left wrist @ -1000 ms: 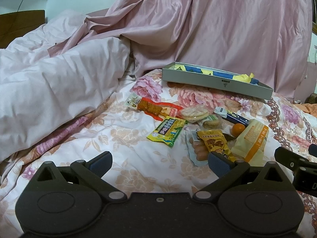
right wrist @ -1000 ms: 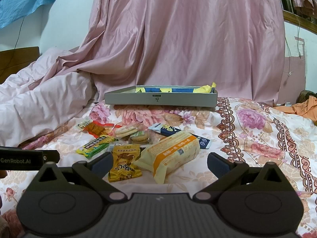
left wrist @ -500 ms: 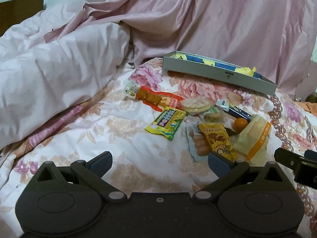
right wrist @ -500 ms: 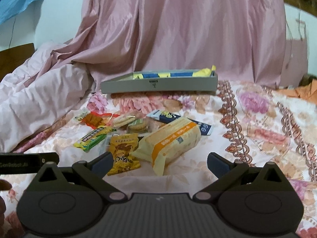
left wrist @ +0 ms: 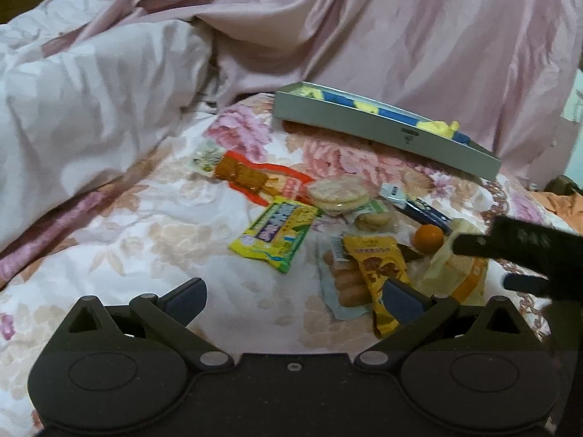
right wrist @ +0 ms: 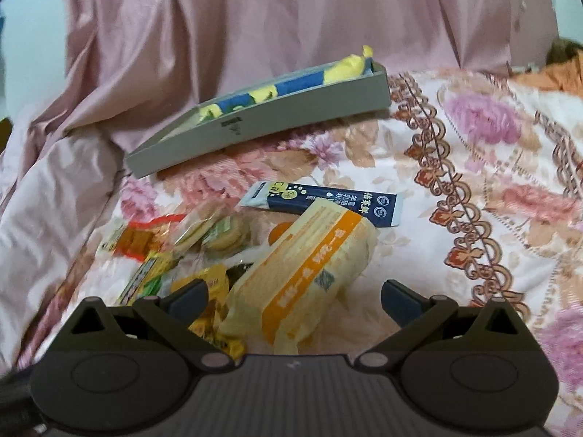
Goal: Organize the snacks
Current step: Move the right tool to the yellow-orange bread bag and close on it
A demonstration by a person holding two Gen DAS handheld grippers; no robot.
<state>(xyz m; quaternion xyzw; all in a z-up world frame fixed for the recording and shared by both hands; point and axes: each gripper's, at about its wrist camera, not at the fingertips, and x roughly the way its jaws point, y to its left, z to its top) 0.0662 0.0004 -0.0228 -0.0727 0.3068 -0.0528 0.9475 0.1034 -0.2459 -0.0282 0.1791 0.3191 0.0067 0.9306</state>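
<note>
- Right wrist view: right claw (right wrist: 294,296) open, empty; bread pack (right wrist: 306,273) btwn fingers, just ahead.
- Pinch across pack's middle, gently — soft.
- Left claw (left wrist: 294,296) open, idle.

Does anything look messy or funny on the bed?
Yes. The snacks lie in a jumbled heap on the flowery bedspread, some overlapping, instead of in the grey box. A small orange sits loose among the packets. Nothing looks spilled or torn.

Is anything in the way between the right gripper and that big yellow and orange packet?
Nothing visible. The open right gripper faces the big yellow and orange packet, which lies between its fingers, with no other snack in front.
</note>
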